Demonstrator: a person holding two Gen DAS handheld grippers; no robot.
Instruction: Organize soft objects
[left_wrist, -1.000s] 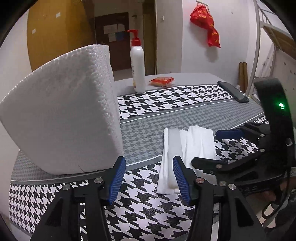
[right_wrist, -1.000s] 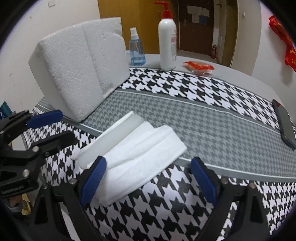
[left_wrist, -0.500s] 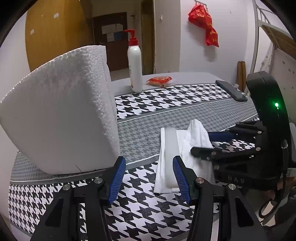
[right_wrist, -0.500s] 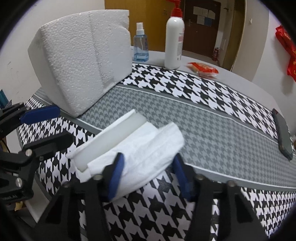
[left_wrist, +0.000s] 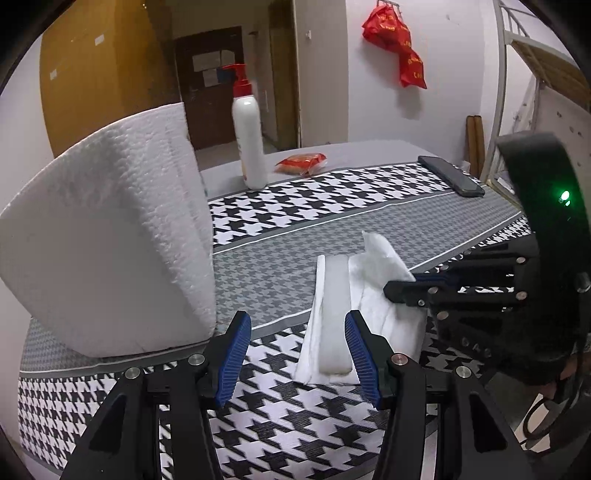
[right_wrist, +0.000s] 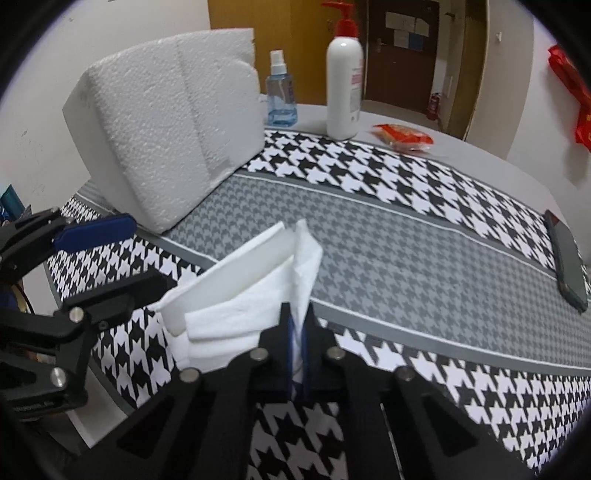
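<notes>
Over on the left stands the big polystyrene foam block (left_wrist: 110, 236), pebbly-surfaced and wedge-shaped, on the houndstooth tablecloth (left_wrist: 295, 417). The left gripper (left_wrist: 298, 360) hangs low beside it, its ribbed blue pads wide apart and gripping nothing.

Just ahead lies the white cloth (left_wrist: 369, 295), soft and folded, with a smooth, stiff-looking foam strip (left_wrist: 334, 314) on its left part. What has changed is on the right: a second ago the right gripper (right_wrist: 296, 345) stood spread around the cloth, and now it has pinched the cloth's right edge tight, lifting that edge into a crumpled peak (the rest rests flat). I'd judge a fold over the strip is starting.
</notes>
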